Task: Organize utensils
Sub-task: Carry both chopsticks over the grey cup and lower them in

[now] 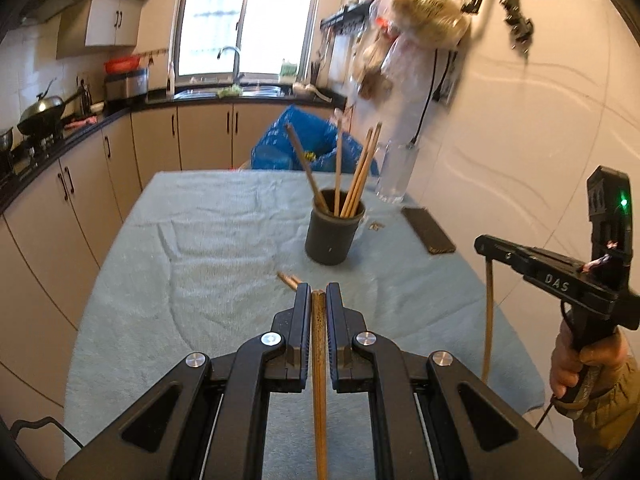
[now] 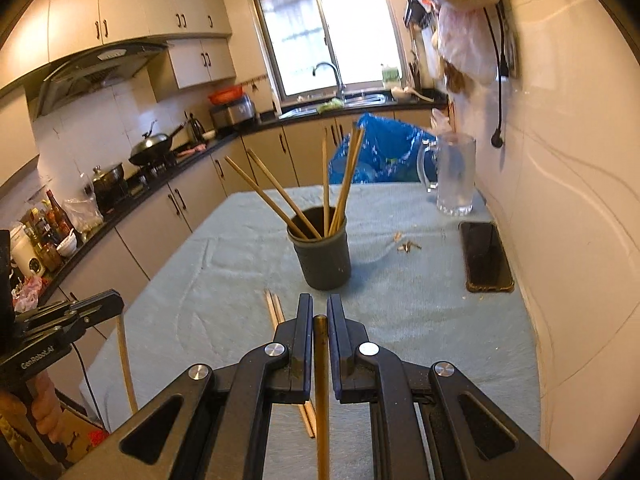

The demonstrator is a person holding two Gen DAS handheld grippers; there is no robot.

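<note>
**A:** Gripping one chopstick each, by the look of it. The left gripper (image 1: 318,300) is clenched on a brown chopstick (image 1: 319,360) that stands almost upright between the pads and runs down past the bottom of the left wrist view.

**B:** And the right gripper (image 2: 319,312)?

**A:** Clamped as well, on its own chopstick (image 2: 321,380), which hangs straight down between the jaws. From the left wrist view you can see that stick dangling below the right gripper's tips.

**B:** Where is the holder?

**A:** The dark cup (image 2: 322,258) stands on the pale blue cloth (image 2: 400,320) ahead of both grippers: just past the right one's tips, and ahead and slightly right of the left one's. It already holds several chopsticks (image 2: 340,184), leaning outward at different angles.

**B:** Any left on the table?

**A:** Two loose chopsticks (image 2: 274,308) lie together on the cloth, just left of the right gripper's fingers and partly hidden under them.

**B:** Anything else nearby?

**A:** A black phone (image 2: 484,256) lies ahead and to the right, beside the wall, with a clear glass mug (image 2: 454,176) beyond it. Small scraps (image 2: 408,246) sit between the cup and the phone.
</note>
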